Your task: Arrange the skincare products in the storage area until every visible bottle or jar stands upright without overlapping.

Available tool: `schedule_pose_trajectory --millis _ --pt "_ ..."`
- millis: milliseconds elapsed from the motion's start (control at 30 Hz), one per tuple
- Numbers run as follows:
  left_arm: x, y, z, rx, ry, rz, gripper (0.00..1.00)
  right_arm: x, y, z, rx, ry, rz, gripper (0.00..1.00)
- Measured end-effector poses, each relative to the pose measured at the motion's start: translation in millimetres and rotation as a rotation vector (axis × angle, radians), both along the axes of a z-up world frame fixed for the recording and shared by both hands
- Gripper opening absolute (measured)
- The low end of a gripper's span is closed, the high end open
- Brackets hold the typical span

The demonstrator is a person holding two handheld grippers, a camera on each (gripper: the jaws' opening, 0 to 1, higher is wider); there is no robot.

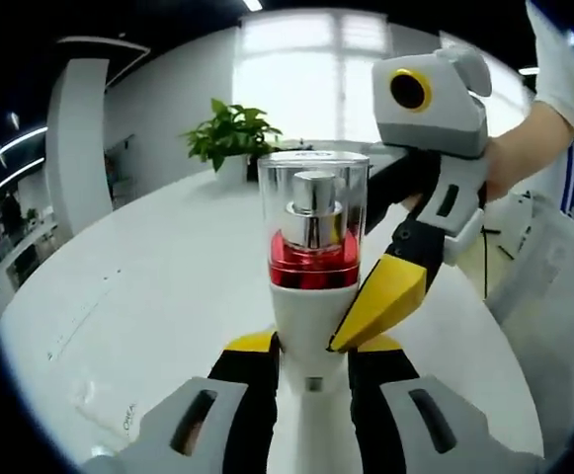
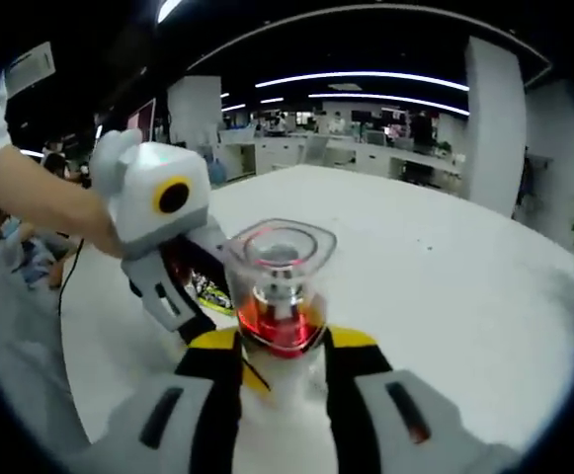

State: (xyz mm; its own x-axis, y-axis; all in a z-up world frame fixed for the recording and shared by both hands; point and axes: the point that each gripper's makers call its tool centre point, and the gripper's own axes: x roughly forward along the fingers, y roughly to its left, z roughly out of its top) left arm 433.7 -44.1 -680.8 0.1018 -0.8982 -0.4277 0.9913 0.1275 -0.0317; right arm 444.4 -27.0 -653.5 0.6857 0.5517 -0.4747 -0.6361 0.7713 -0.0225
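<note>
Between both pairs of jaws, bottle [image 1: 311, 286] upright above white worktop [image 1: 138, 286], long axis vertical. Left gripper [image 1: 311, 370] clamps its white base; right gripper [image 2: 277, 370] grips the same base from the opposite side.

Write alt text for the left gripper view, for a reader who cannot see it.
A white pump bottle with a red collar and clear cap stands upright between the jaws of the left hand-held gripper. The right hand-held gripper, held by a person's hand, touches the bottle's side with a yellow tip. Behind, a white table and a potted plant.
</note>
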Motion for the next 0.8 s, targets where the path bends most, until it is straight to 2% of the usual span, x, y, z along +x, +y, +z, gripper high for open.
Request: schedule_pose_trajectory --millis 200,600,700,800 --pt "1.0 1.4 -3.9 0.025 -0.006 -0.003 0.24 2.7 -1.5 -1.0 -0.018 0.0 -0.065 0.32" --pt "-0.9 6.9 -7.1 0.061 0.007 0.017 0.24 1.4 -4.7 -5.2 -0.069 0.003 -0.094 0.32" --pt "-1.9 11.8 -7.4 0.069 0.019 0.028 0.25 -2.3 -8.1 -3.8 -0.059 -0.001 -0.101 0.38" --pt "-3.1 17.6 -5.9 0.074 0.024 0.045 0.3 -6.2 -10.7 -5.9 -0.05 0.023 -0.11 0.41"
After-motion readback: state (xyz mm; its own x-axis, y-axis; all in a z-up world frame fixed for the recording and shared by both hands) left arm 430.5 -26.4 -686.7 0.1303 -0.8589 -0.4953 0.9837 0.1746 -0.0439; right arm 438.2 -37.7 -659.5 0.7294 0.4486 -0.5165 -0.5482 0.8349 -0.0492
